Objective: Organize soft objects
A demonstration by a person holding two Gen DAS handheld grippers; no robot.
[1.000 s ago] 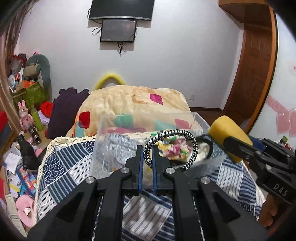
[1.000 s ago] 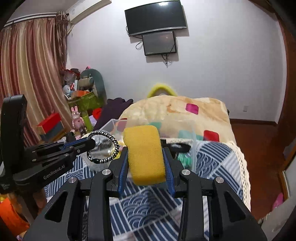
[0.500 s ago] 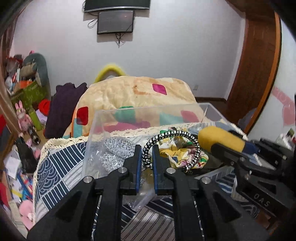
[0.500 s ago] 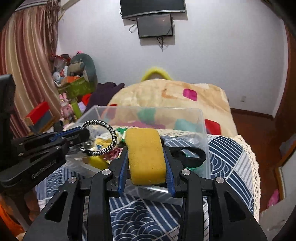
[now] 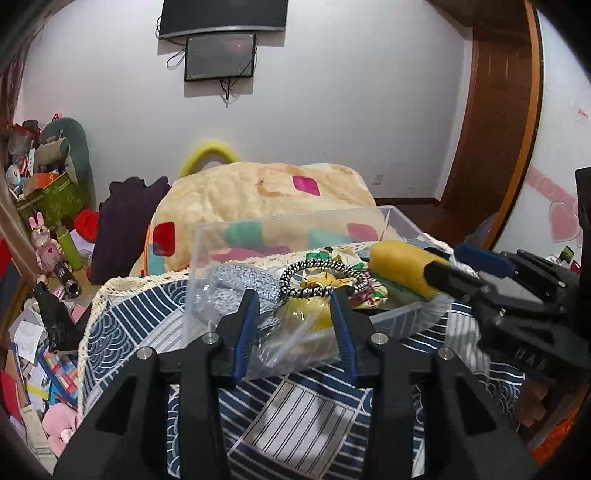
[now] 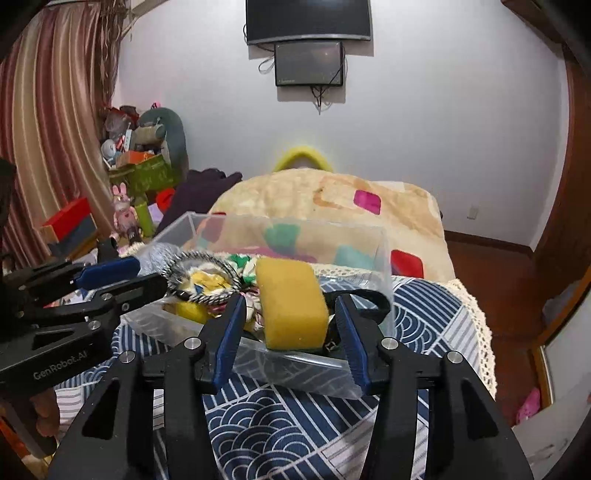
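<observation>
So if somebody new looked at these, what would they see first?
Probably the yellow sponge, sitting at the near edge of the clear box between the open right tongs. Next, the black-and-white hair tie, lying on the pile in the box just ahead of the open left tongs. Behind the box sits a big cream blanket.

Home bedroom: blanket, wall TV, plush toys

Left tongs spread wide; braided ring lies inside clear bin.
</observation>
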